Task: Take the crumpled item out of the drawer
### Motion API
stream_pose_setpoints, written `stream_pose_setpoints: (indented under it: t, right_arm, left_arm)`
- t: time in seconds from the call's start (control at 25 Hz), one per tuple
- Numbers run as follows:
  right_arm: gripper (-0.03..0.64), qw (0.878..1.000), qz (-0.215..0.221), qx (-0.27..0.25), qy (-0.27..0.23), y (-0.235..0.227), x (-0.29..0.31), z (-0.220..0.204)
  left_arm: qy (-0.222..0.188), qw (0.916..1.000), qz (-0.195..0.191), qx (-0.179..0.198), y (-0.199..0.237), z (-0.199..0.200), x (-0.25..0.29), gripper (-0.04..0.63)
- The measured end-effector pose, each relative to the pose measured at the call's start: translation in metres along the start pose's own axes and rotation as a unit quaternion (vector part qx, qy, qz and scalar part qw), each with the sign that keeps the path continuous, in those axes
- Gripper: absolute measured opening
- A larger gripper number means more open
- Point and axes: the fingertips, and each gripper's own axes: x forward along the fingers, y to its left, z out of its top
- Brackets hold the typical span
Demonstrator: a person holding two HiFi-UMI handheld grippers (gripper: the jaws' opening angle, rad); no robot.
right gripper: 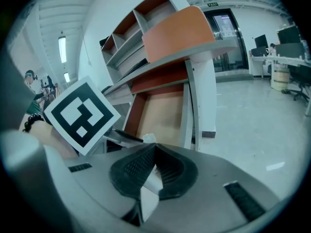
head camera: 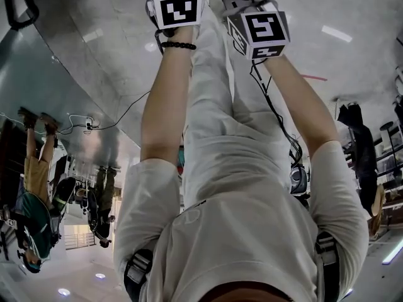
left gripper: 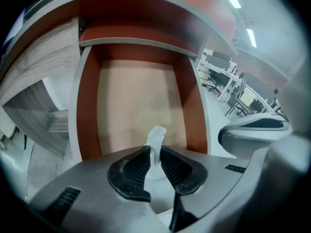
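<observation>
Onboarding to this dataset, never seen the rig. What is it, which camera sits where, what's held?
There is no robot here. A person holds a pair of hand-operated tongs in each hand. The head view comes from a camera on the person's head; it shows their own forearms and the marker cubes fixed to the tongs. The other two cameras ride on the tongs and look along the jaws. In the left gripper view, the left tongs are closed on a whitish crumpled item, over an open drawer with reddish-brown walls and a pale bottom. The right tongs are closed with nothing in them, and their camera sees the same drawer from the side.
</observation>
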Motion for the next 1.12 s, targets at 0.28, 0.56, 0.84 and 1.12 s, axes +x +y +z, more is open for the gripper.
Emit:
stream_pose_setpoints:
  t: [0.28, 0.56, 0.84, 1.12]
  right_arm:
    - [0.002, 1.0, -0.003, 0.001, 0.001, -0.002, -0.003, 0.002]
    - [0.001, 1.0, -0.004, 0.0, 0.0, 0.001, -0.004, -0.002]
    - [0.002, 1.0, -0.005, 0.0, 0.0, 0.003, -0.002, -0.003]
    - [0.002, 1.0, -0.008, -0.002, -0.001, 0.004, -0.004, -0.001]
  left_arm:
    - [-0.01, 0.9999, 0.001, -0.008, 0.002, 0.005, -0.001, 0.048]
    - [-0.02, 0.9997, -0.003, -0.017, 0.005, -0.006, 0.0, 0.043]
    - [-0.028, 0.9994, 0.0, -0.023, 0.007, -0.009, -0.004, 0.043]
    - [-0.039, 0.9989, 0.001, -0.027, 0.008, -0.009, -0.012, 0.043]
